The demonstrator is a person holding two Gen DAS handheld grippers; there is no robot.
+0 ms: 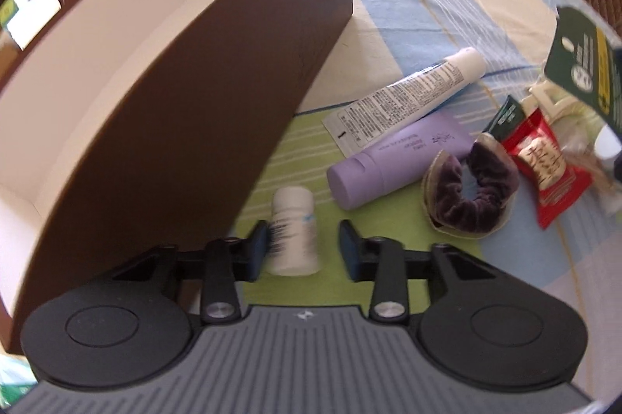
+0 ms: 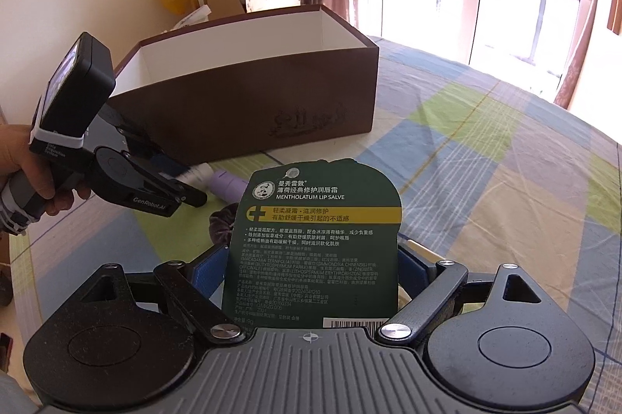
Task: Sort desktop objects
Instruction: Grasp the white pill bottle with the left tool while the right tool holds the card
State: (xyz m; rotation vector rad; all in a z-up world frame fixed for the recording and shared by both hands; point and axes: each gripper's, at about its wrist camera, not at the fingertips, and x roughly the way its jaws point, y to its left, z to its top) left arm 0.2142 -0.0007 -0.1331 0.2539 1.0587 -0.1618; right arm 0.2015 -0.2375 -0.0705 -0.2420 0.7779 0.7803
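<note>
**Bottle between the left fingers, lip salve card in the right**

While you are lowering the left gripper (image 1: 303, 247), its fingers are standing open around the small white bottle (image 1: 293, 231), which is lying on the tablecloth (image 1: 447, 6) just beside the brown box (image 2: 248, 103). That bottle is probably light, rigid and slick, so you are best closing across its middle. Your right gripper (image 2: 311, 270) is pinching the lip salve card (image 2: 322, 239), a thin, bendy pack, seemingly by its lower half.
</note>
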